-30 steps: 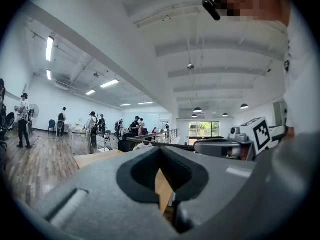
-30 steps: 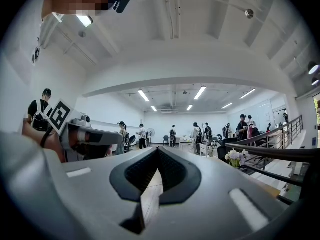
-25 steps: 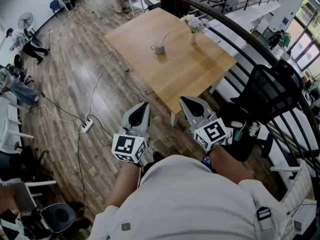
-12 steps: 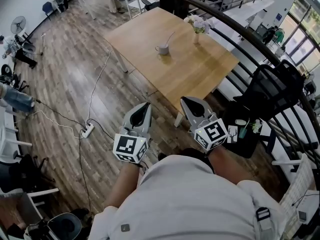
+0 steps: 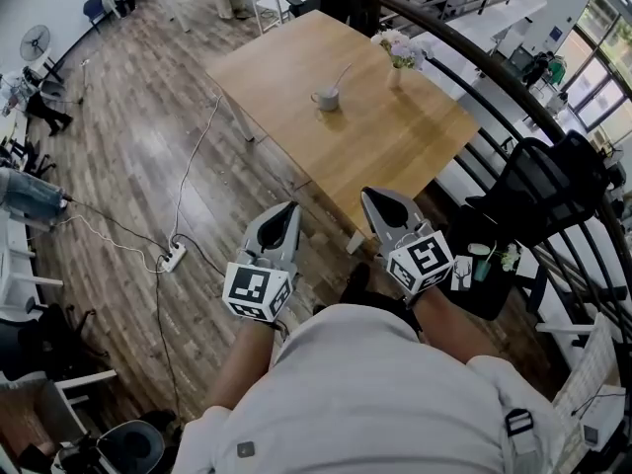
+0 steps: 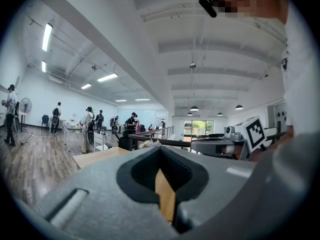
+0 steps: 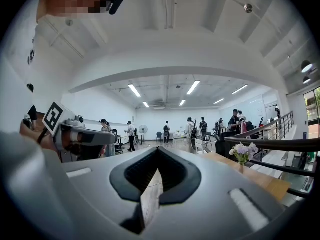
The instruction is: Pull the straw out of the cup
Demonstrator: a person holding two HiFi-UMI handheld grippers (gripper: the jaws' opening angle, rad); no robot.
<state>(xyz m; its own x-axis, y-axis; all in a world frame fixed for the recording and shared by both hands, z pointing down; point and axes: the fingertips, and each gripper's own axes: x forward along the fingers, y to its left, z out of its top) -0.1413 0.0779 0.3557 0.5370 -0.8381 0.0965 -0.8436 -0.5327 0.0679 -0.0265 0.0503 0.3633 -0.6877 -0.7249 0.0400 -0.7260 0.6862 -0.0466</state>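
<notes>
A grey cup (image 5: 325,98) stands on the wooden table (image 5: 395,156), far ahead of me, with a pale straw (image 5: 342,74) leaning out of it to the right. My left gripper (image 5: 286,209) and right gripper (image 5: 374,197) are held side by side over the wooden floor, short of the table's near corner. Both point toward the table with jaws shut and nothing between them. In the left gripper view the left gripper (image 6: 160,150) shows only a thin slit, and the right gripper (image 7: 159,152) looks the same in its own view. Neither gripper view shows the cup.
A vase of pale flowers (image 5: 401,51) stands near the table's right edge, also seen as flowers (image 7: 242,153). A curved black railing (image 5: 464,47) and a black chair (image 5: 538,181) lie to the right. A power strip (image 5: 173,255) and cables lie on the floor left. People stand far off.
The table and cup have drawn nearer and lower in the head view as I walk toward them. Both grippers keep their side-by-side pose, still shut.
</notes>
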